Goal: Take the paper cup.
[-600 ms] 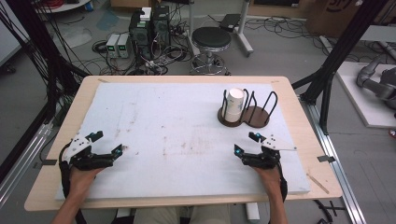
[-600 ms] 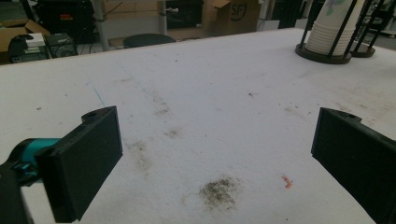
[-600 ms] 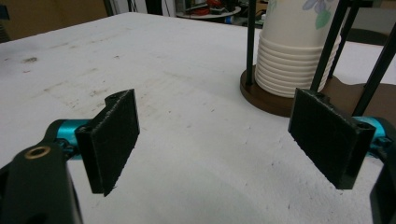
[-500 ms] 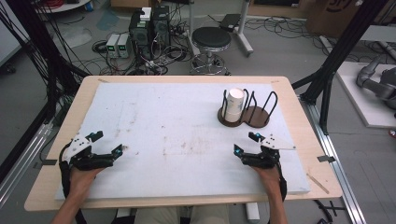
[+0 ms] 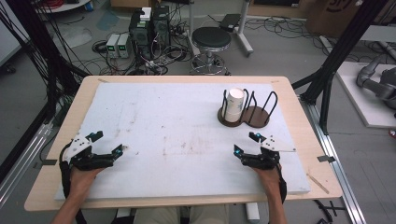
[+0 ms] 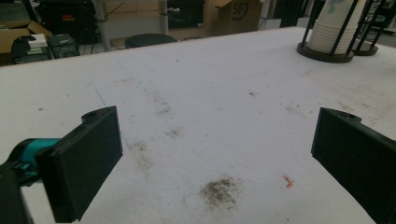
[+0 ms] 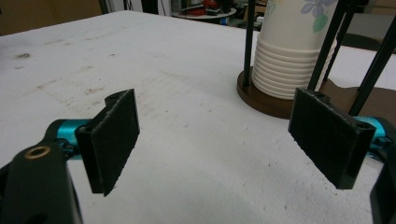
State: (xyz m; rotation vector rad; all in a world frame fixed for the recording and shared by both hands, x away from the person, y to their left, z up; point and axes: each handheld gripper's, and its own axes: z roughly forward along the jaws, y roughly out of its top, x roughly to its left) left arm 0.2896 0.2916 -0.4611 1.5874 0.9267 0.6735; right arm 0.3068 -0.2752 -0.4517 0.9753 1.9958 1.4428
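Note:
A stack of white paper cups (image 5: 235, 104) stands upside down in a dark wire holder (image 5: 247, 115) at the right back of the white foam board (image 5: 177, 126). In the right gripper view the cup stack (image 7: 294, 51) has a flower print and sits on the holder's brown base (image 7: 261, 100), just beyond my jaws. My right gripper (image 5: 246, 143) rests at the board's front right, open and empty (image 7: 219, 140). At the front left my left gripper (image 5: 108, 142) is open too, nothing between its jaws (image 6: 215, 154). The cups (image 6: 334, 28) stand far off there.
The holder's second slot (image 5: 261, 112) is empty. The board lies on a wooden table (image 5: 299, 107). A stool (image 5: 211, 39), computer boxes (image 5: 149, 23) and cables are on the floor behind the table. Black frame posts (image 5: 336, 70) stand at both sides.

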